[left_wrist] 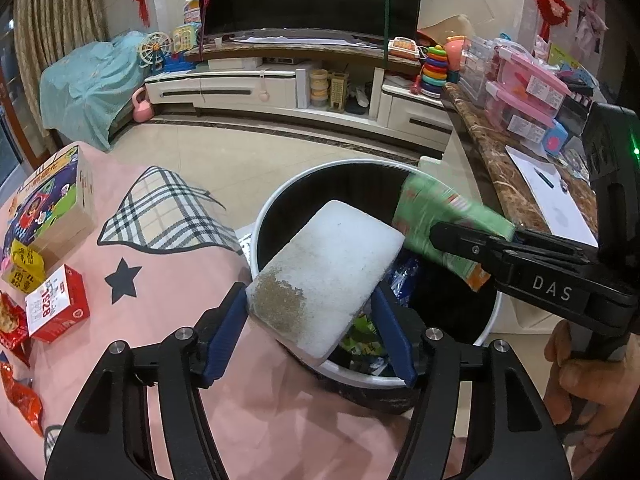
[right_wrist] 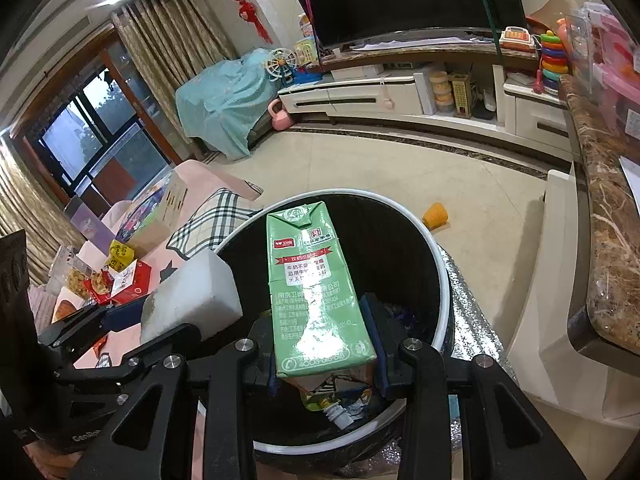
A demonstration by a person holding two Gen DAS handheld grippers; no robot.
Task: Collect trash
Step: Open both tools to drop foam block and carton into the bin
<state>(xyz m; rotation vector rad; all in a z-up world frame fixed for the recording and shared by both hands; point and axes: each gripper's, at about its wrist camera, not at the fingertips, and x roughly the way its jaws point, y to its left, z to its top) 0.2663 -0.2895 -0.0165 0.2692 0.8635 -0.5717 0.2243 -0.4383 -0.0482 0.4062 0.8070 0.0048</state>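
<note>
My left gripper is shut on a white foam block with a dirty corner and holds it over the near rim of the round black trash bin. My right gripper is shut on a green milk carton and holds it above the bin's opening. In the left wrist view the carton and the right gripper's fingers come in from the right. In the right wrist view the foam block shows at the left. Wrappers lie inside the bin.
A pink cloth-covered table at the left carries a red box, a yellow packet, red snack wrappers and a toy box. A marble counter stands right. An orange cup lies on the floor.
</note>
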